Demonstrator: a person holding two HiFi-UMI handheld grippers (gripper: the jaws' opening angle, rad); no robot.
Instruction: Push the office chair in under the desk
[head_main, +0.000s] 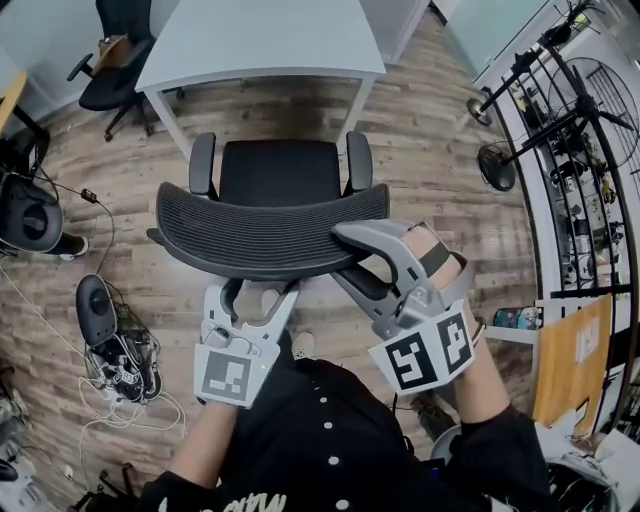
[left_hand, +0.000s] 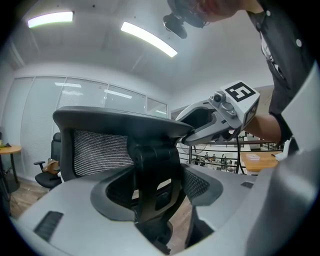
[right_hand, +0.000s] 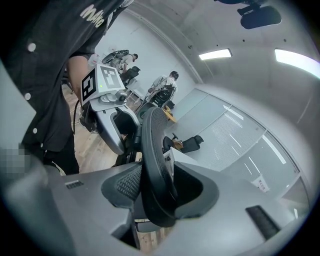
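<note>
Office chair (head_main: 279, 172) sits on the wood floor, just in front of the white desk (head_main: 260, 40), roughly centred between the desk's front legs. Its seat (head_main: 262, 160) is near the desk's front edge, not under it. The chair faces the desk, seat front pointing away from me, and its backrest (head_main: 250, 232) is on my side. The backrest's long axis runs left to right across the head view, curved, with the top rim nearest me. An armrest sticks up on each side of the seat.

My left gripper (head_main: 256, 290) is low behind the backrest, its jaws clamped on the black post (left_hand: 152, 165) that carries the backrest, one pad pressed to each side. My right gripper (head_main: 350, 258) is clamped on the backrest's top rim near its right end, with one jaw over the rim and one under.

Wire rack (head_main: 590, 235) at far right holds small items on its shelves, too small to tell. A second black chair (head_main: 115, 50) stands at the desk's far left corner. Cables (head_main: 120, 365) lie on the floor at left.
</note>
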